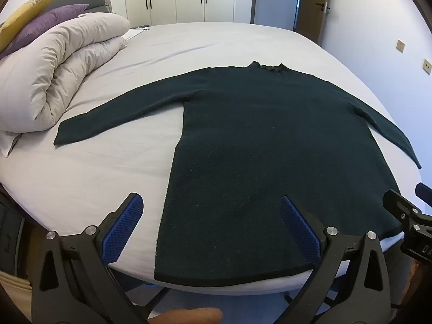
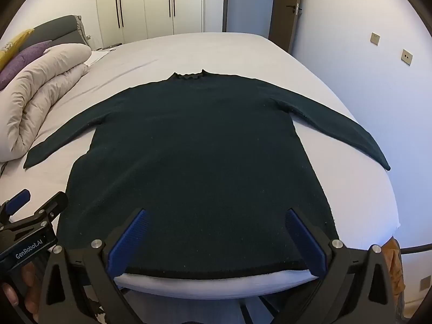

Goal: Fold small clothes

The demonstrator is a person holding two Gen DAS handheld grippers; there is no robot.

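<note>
A dark green long-sleeved sweater (image 1: pixel 256 140) (image 2: pixel 194 145) lies flat on the bed, collar at the far end, both sleeves spread out sideways, hem along the near edge. My left gripper (image 1: pixel 212 201) hovers open above the hem's left part, its left finger over bare sheet and its right finger over the cloth. My right gripper (image 2: pixel 216 214) hangs open over the middle of the hem, nothing between its blue pads (image 2: pixel 129 240). In the right wrist view the left gripper (image 2: pixel 37 202) shows at the lower left, held by a hand (image 2: pixel 24 283).
The bed's pale sheet (image 1: pixel 89 178) (image 2: pixel 351 197) surrounds the sweater. A rolled beige duvet (image 1: pixel 62 64) (image 2: pixel 40 86) with purple and yellow pillows (image 1: pixel 46 19) lies at the left. Wardrobes (image 2: pixel 145 2) and a door (image 1: pixel 316 2) stand beyond. The wall (image 2: pixel 364 40) runs close along the right.
</note>
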